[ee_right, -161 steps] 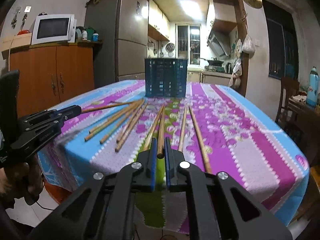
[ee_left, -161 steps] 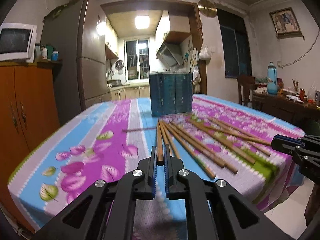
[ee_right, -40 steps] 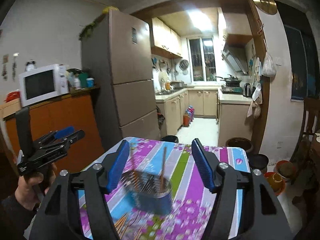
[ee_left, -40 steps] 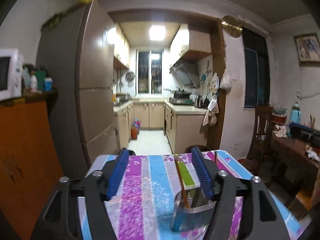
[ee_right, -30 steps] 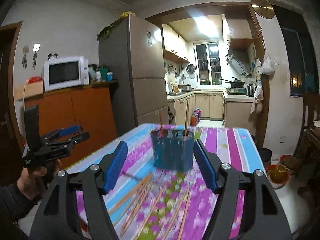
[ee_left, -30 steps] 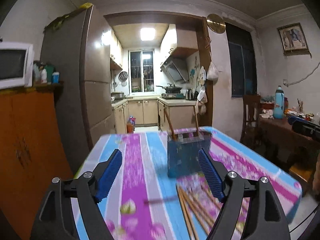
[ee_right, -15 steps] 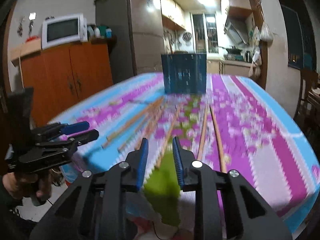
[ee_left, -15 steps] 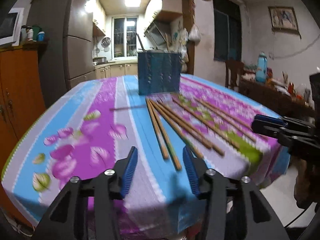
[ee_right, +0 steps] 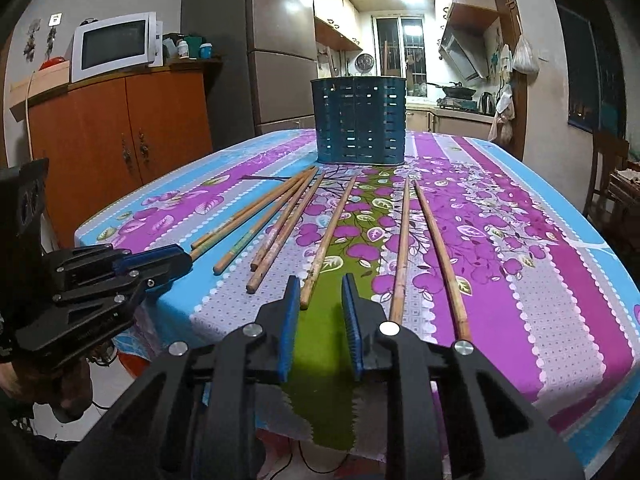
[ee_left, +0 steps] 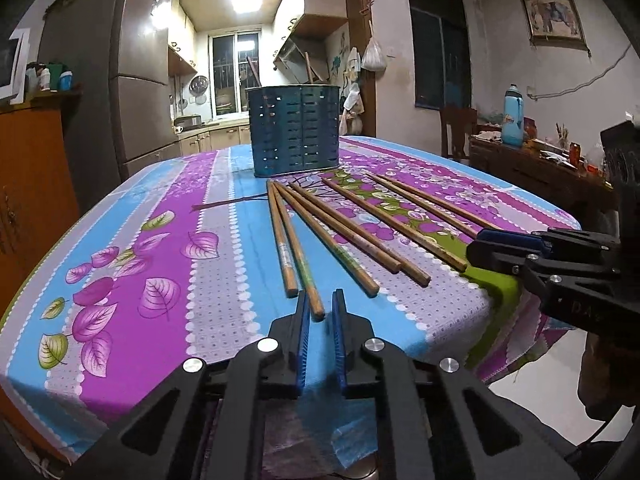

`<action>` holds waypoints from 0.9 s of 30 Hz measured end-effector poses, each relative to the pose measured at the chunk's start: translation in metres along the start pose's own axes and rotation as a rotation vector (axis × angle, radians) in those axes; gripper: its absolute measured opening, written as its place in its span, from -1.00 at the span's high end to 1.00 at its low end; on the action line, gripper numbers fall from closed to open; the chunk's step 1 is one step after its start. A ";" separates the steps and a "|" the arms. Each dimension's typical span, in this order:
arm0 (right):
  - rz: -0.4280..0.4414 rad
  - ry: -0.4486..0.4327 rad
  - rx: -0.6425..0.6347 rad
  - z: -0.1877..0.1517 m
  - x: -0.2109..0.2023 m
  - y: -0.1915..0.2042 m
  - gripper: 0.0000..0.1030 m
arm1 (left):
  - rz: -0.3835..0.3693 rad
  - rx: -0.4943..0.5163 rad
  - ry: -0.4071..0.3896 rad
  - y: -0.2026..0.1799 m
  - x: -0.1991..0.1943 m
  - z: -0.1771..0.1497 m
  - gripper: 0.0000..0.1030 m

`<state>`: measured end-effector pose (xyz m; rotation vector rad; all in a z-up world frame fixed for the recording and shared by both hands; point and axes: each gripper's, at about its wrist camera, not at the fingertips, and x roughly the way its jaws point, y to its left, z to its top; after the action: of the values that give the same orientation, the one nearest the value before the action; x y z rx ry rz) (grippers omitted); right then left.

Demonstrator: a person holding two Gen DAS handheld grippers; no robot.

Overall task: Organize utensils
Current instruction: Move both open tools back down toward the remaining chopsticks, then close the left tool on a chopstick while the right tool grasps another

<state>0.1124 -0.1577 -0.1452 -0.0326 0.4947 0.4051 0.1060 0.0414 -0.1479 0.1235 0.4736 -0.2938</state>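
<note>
Several wooden chopsticks lie fanned on the flowered tablecloth [ee_left: 160, 240] in front of a dark blue slotted holder [ee_left: 294, 132] [ee_right: 360, 120], where two chopsticks [ee_left: 252, 70] stand. My left gripper [ee_left: 320, 300] [ee_right: 160, 258] sits low at the near table edge. Its jaws are closing, and the pads meet the near end of one chopstick [ee_left: 298, 252]. My right gripper [ee_right: 320, 292] [ee_left: 476, 242] is beside it, jaws also closing. The end of another chopstick [ee_right: 330, 240] lies between them against the left pad, with a gap to the right pad.
A thin dark stick [ee_left: 232, 200] lies left of the fan. Beyond the table stand a fridge [ee_right: 280, 60], an orange cabinet [ee_right: 132, 132] with a microwave [ee_right: 114, 44], and at right a chair and a cluttered side table [ee_left: 532, 160]. A hand [ee_right: 60, 392] holds the left gripper.
Both grippers came down from above the holder to the near table edge. Their jaws went from wide open to narrow around chopstick ends. Two chopsticks now stand in the holder.
</note>
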 end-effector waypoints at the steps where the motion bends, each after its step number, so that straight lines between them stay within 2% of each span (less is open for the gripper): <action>1: 0.002 0.001 0.001 0.000 0.001 0.001 0.66 | -0.003 0.000 -0.001 -0.001 0.001 0.001 0.75; 19: -0.011 -0.008 -0.006 -0.002 0.014 0.012 0.66 | 0.026 -0.001 -0.035 -0.010 0.009 0.000 0.74; 27: -0.021 -0.027 -0.002 -0.003 0.016 0.013 0.80 | 0.049 -0.002 -0.064 -0.012 0.011 -0.001 0.74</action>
<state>0.1185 -0.1406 -0.1543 -0.0340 0.4669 0.3851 0.1113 0.0276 -0.1549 0.1229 0.4071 -0.2489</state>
